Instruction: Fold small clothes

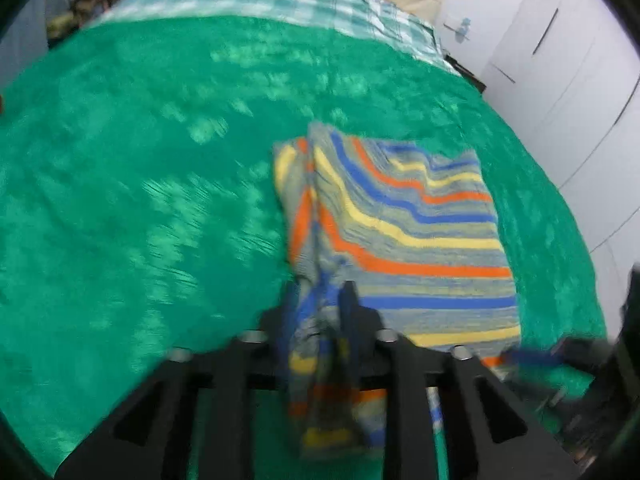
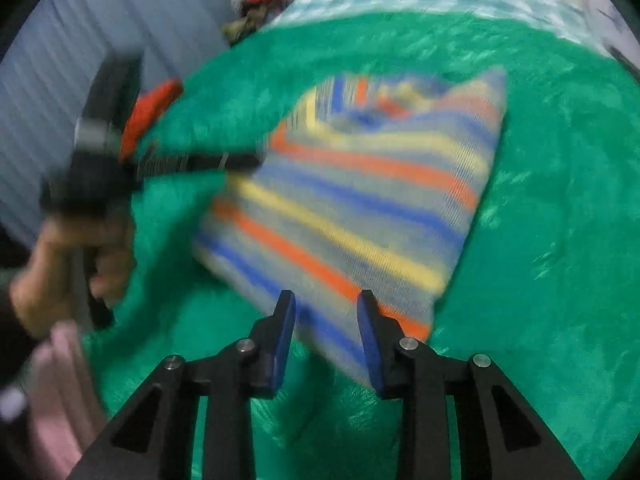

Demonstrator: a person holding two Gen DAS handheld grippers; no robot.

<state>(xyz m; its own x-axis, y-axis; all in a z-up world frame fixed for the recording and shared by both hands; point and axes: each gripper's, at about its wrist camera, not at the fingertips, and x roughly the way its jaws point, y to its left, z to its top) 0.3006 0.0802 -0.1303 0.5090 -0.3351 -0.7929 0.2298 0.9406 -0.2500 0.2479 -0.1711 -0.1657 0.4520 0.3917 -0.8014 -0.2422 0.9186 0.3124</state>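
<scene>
The striped garment (image 1: 404, 220) lies part-folded on the green bedspread (image 1: 140, 200), its stripes running across the fold line. The left gripper (image 1: 320, 296) is clamped on a raised edge at the garment's left side, cloth bunched between its fingers. The right gripper (image 2: 326, 312) hovers with jaws parted over the near corner, apparently not touching, though blur prevents certainty. The lifted edge would travel rightward over the body.
</scene>
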